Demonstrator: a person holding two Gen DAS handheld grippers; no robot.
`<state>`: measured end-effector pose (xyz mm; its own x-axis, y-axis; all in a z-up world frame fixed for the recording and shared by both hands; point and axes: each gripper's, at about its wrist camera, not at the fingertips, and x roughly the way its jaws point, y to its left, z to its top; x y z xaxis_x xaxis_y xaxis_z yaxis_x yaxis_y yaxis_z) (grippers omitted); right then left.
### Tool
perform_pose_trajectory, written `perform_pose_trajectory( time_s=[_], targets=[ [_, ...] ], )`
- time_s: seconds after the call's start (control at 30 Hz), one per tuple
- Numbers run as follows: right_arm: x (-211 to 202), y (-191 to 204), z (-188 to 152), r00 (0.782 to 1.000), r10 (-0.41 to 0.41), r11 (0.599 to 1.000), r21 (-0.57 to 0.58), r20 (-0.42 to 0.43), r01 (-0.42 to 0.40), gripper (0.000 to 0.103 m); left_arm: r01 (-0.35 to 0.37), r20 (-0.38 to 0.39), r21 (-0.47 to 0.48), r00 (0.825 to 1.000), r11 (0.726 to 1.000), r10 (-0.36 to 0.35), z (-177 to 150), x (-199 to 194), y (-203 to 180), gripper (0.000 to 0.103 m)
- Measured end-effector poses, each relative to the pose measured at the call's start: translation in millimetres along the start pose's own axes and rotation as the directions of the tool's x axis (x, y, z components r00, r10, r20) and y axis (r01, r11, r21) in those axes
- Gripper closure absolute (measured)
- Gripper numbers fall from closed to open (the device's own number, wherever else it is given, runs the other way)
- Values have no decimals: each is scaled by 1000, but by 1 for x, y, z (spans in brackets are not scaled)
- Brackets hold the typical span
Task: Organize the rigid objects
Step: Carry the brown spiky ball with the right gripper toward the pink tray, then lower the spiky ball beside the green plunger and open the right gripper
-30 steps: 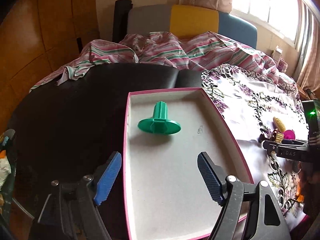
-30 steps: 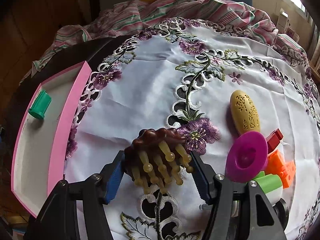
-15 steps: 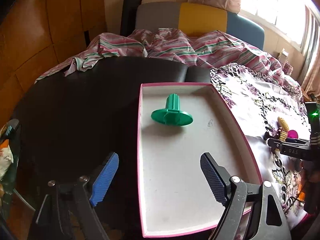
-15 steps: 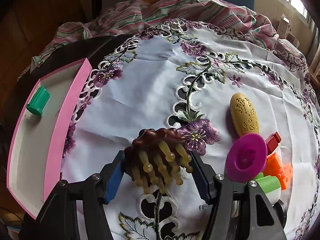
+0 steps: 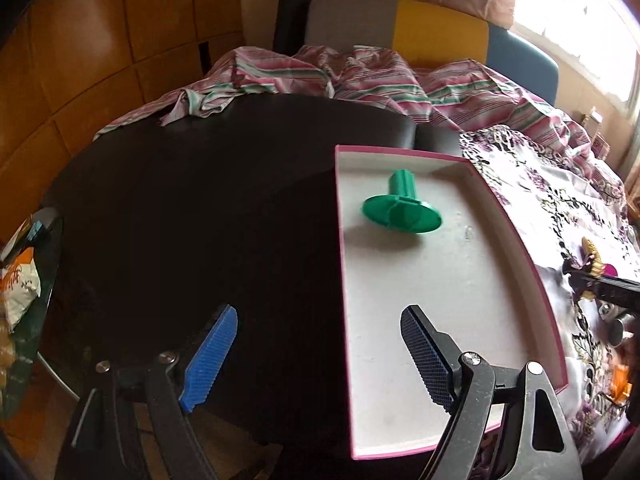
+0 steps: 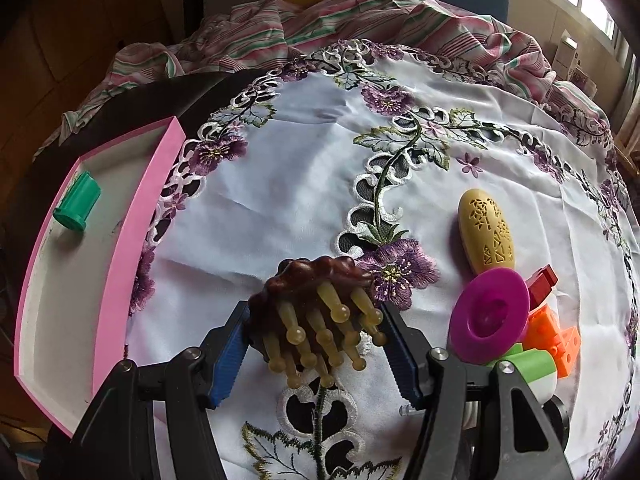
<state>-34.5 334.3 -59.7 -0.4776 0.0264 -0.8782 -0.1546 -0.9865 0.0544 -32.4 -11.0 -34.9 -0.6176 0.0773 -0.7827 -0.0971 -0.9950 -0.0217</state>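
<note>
The pink tray [image 5: 520, 248] is taken as the landmark. To its left, over the dark tabletop [image 5: 200, 208], the left gripper [image 5: 320, 354] is held with its two blue-padded fingers spread wide and nothing between them; the right-hand finger reaches over the tray's near end, the other stays left of the tray. Inside the tray, toward its far end and well apart from those fingers, one green flanged piece [image 5: 401, 210] is seen: a short ribbed stem rising from a round disc, lying tilted on the pale tray floor.

To the right of the tray [image 6: 132, 240], above the white embroidered cloth [image 6: 300, 168], the right gripper [image 6: 314, 330] is closed on a brown scalp massager [image 6: 316, 300], which is gripped at both sides by the blue pads. The massager is seen as a dark, glossy, lobed cap, with pale amber knob-tipped prongs pointing toward the camera. Whether it touches the cloth cannot be told.

Farther right of the tray, a small cluster lies on the cloth: one tan oval piece [image 6: 485, 236] pierced with cut-out shapes, one magenta flanged disc [image 6: 490, 316] just beside it, one red block [image 6: 542, 282], one orange block [image 6: 554, 338] and one light-green cylinder [image 6: 528, 364]. The last four are crowded together and appear to touch.

A striped cloth [image 6: 340, 16] is bunched beyond the tray's far end.
</note>
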Motion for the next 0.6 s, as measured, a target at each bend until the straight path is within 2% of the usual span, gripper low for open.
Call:
perform_pose_trajectory(
  time_s=[0.17,0.3,0.43,0.6],
  targets=[
    [-34,25,7,993,84,996,-9,82,-84,39,15,-11,-41,1000,999,-15,-1,3,14,18],
    [-53,67,15,975,191,980,-82,117,-182,39,42,9,-60,999,997,-41,0,-3,21,18],
    [-50,118,19,953,290,948,-162,87,-274,39,83,30,-73,996,994,-81,4,-11,25,18],
    [-24,173,22,935,355,914,-213,9,-345,39,69,49,-59,997,996,-66,7,-17,25,18]
  ],
)
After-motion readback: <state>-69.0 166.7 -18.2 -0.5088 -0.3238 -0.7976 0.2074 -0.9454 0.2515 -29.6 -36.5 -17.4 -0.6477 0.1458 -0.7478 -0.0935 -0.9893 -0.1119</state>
